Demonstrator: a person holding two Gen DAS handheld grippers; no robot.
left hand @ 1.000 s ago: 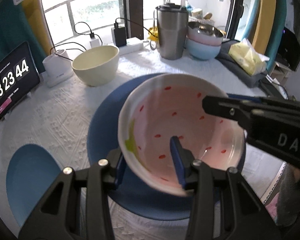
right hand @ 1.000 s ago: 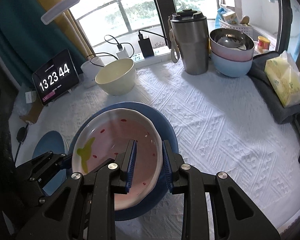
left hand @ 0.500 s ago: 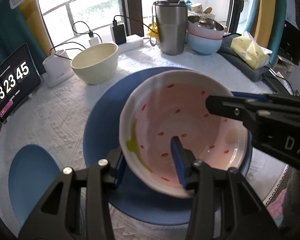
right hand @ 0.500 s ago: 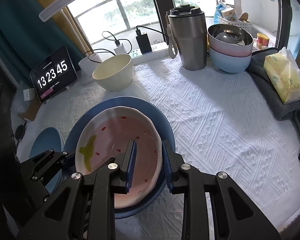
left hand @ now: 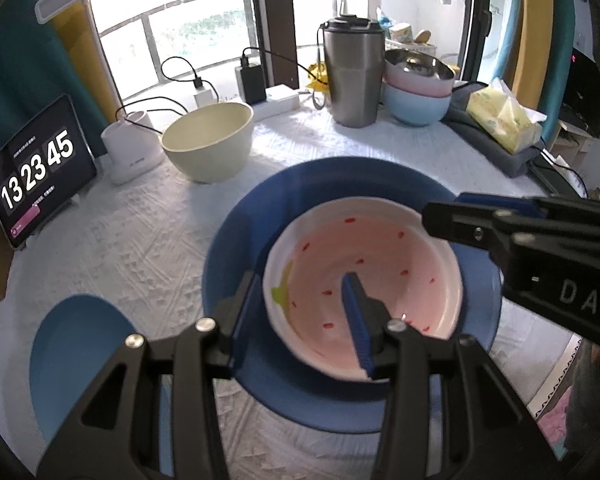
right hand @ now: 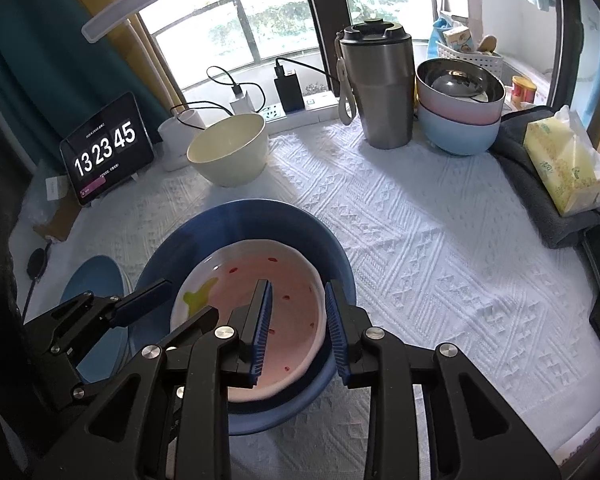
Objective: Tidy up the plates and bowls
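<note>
Pink bowl [right hand: 260, 304] sat inside the blue plate [right hand: 236, 224] on the surface. Both hand-held grippers straddled its rim: left [left hand: 300, 312] apparently clamping the near rim, right [right hand: 298, 320] just easing open, pads looking clear. Best release: left off last, both straight up, no drag.

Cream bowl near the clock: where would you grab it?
Take the cream bowl by its near rim, coming from above: one finger inside, one outside. It stands upright and open, and its body looks too wide to go around.
</note>
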